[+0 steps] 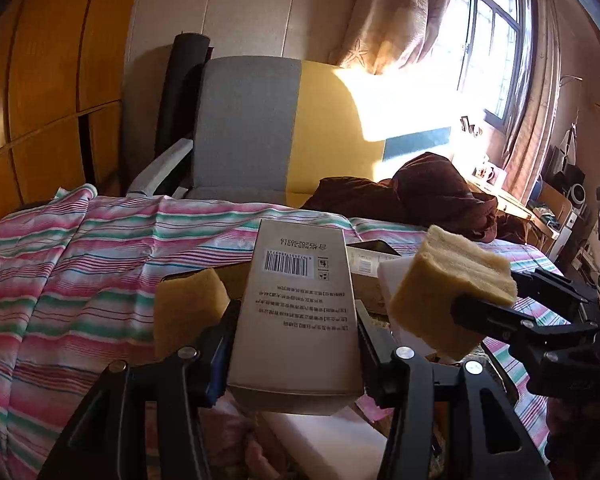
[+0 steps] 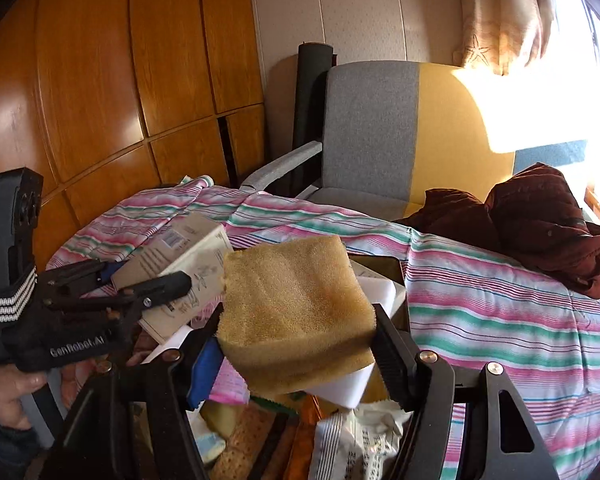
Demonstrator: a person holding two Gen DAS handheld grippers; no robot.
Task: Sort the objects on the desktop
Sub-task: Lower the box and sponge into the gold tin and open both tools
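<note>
While both grippers are raised above the clutter, each has something clamped: the left gripper [image 1: 296, 328] has its jaws closed on the sides of a grey carton [image 1: 296, 312], barcode face up and long axis pointing away from the camera, held clear of the pile. Right gripper [image 2: 296, 336] has its jaws pressed into a yellow sponge [image 2: 296, 304], which bulges out past the fingers. In the left wrist view the same sponge [image 1: 452, 288] sits just right of the carton, near but not touching. In the right wrist view the carton [image 2: 180, 272] shows at the left, tilted, with the left gripper's fingers [image 2: 160, 286] on it and a person's hand [image 2: 4, 396] on the handle. Below the tools is a cardboard box [image 1: 366, 290] holding a second yellow sponge [image 1: 190, 308], a white foam block [image 2: 344, 390], snack packets [image 2: 352, 448] and pink paper [image 2: 230, 384]. All of it rests on a striped sheet [image 1: 80, 264]. Behind that are a grey-and-yellow chair [image 1: 256, 128], a dark red garment [image 1: 428, 196], wooden wardrobe doors [image 2: 100, 80] and a curtained window [image 1: 484, 40].
</note>
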